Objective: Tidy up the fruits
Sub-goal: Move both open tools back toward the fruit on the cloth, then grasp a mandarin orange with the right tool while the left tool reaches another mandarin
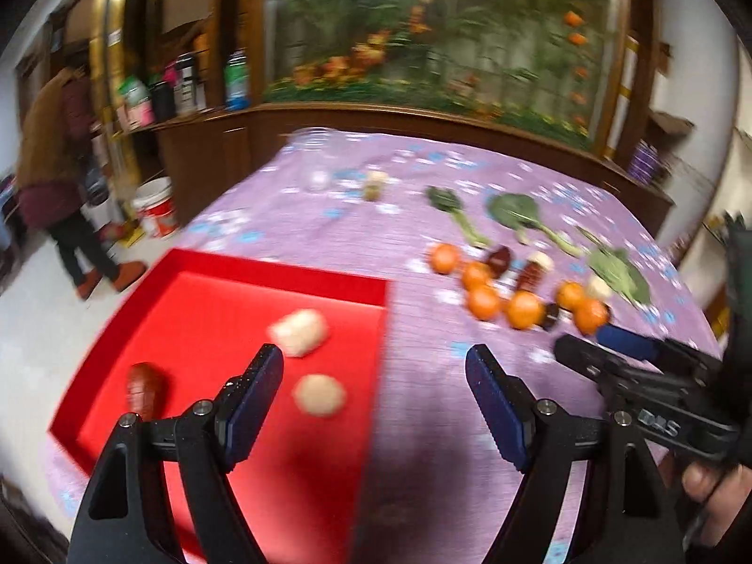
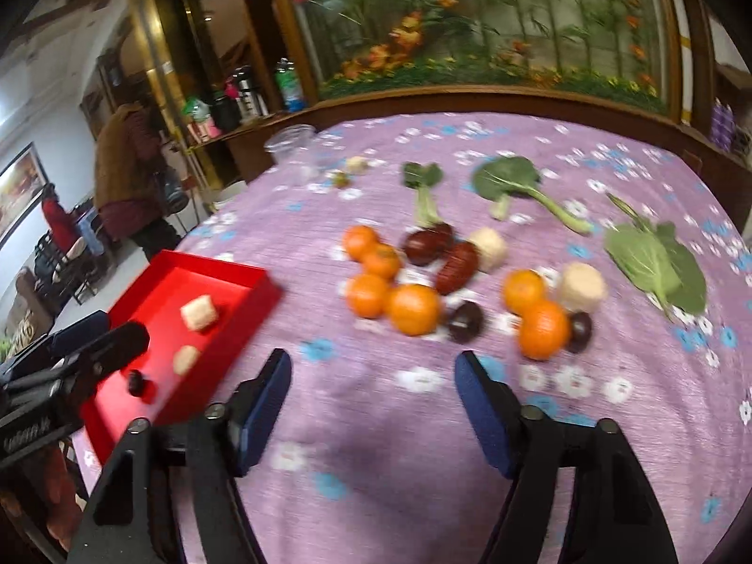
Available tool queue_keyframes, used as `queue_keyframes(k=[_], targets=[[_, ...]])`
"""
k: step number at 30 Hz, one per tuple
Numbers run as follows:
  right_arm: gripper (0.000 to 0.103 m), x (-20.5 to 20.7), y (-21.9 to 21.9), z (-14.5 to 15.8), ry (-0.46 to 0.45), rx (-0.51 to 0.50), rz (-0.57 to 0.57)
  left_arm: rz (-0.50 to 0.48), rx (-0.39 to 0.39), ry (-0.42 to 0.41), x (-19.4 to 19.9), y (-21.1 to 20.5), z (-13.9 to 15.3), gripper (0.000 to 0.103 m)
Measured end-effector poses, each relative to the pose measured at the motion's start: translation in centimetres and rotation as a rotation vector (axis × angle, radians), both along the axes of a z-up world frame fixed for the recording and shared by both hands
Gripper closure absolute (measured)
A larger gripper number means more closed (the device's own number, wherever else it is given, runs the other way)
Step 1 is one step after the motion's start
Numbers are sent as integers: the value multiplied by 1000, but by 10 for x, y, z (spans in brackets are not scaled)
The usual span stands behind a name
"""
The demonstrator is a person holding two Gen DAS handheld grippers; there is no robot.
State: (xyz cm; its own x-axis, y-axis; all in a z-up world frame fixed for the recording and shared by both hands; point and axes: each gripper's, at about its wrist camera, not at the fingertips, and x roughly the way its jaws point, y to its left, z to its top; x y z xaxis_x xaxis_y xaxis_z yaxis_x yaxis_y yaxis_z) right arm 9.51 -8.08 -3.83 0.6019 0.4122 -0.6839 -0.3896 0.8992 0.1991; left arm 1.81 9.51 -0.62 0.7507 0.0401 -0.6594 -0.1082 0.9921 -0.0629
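Note:
A red tray (image 1: 197,263) (image 2: 141,427) sits at the table's left and holds two pale beige chunks (image 1: 298,331) (image 2: 199,312) and one dark red fruit (image 1: 143,387) (image 2: 136,381). Several oranges (image 2: 413,309) (image 1: 524,309), dark red fruits (image 2: 456,267) and more beige chunks (image 2: 582,287) lie in a cluster on the purple cloth. My left gripper (image 1: 376,371) is open and empty above the tray's right edge. My right gripper (image 2: 373,371) is open and empty above the cloth, just short of the oranges.
Three leafy green vegetables (image 2: 658,265) (image 1: 514,214) lie behind the fruit. A clear plastic cup (image 2: 293,143) stands at the far left corner. A wooden cabinet (image 1: 202,150) with bottles borders the table. A person (image 1: 61,174) stands on the floor at left.

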Motion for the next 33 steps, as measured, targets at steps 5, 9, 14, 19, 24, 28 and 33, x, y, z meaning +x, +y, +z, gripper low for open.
queue_keyframes(k=[5, 9, 14, 19, 24, 28, 33], targets=[[38, 18, -5, -5, -4, -39, 24, -46, 23, 15, 16, -23, -5, 24], [46, 36, 9, -11, -16, -103, 77, -37, 20, 32, 24, -23, -9, 24], [63, 59, 23, -27, -10, -167, 115, -41, 19, 42, 32, -24, -13, 24], [63, 65, 37, -26, -15, -226, 146, -38, 11, 49, 38, -23, -17, 24], [64, 58, 38, -27, -48, -299, 204, -17, -8, 57, 41, -14, -20, 24], [63, 54, 24, -26, -74, -345, 214, -22, -17, 58, 43, -13, -22, 24], [63, 55, 17, -21, -70, -342, 213, -47, -32, 63, 48, -17, -26, 25]])
